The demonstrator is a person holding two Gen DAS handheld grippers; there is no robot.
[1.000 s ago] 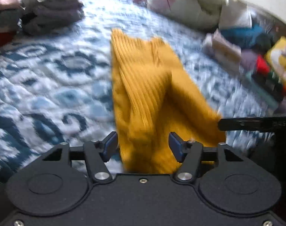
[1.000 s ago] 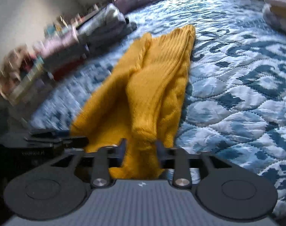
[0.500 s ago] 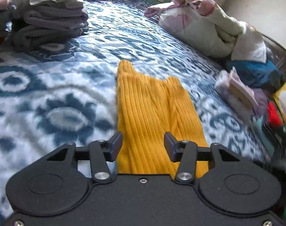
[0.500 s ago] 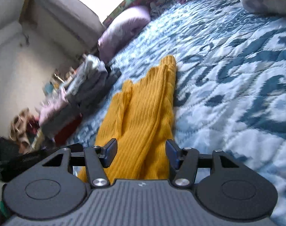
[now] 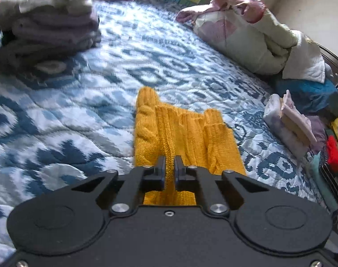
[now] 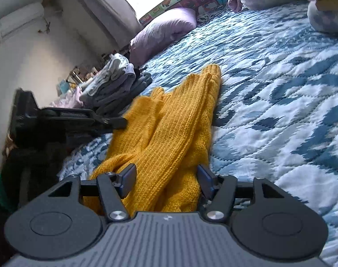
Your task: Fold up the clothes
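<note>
A mustard-yellow knitted sweater (image 5: pixel 186 133) lies folded into a long strip on the blue and white quilt (image 5: pixel 68 120). My left gripper (image 5: pixel 169 169) is shut on a ridge of the sweater at its near end. In the right wrist view the sweater (image 6: pixel 175 124) runs away from me, and my right gripper (image 6: pixel 166 178) is open with its jaws on either side of the near end of the knit. The left gripper (image 6: pixel 115 121) shows there as a black bar at the sweater's left edge.
A stack of folded grey clothes (image 5: pixel 48 22) sits at the far left. A bundled pale duvet (image 5: pixel 253 33) and small folded items (image 5: pixel 289 122) lie on the right. A lilac pillow (image 6: pixel 164 31) is at the bed's head, with the wall (image 6: pixel 35 51) to the left.
My left gripper has shut on the sweater's near end; it was open before. My right gripper let go of the knit and opened. Both views swung lower toward the bed.
</note>
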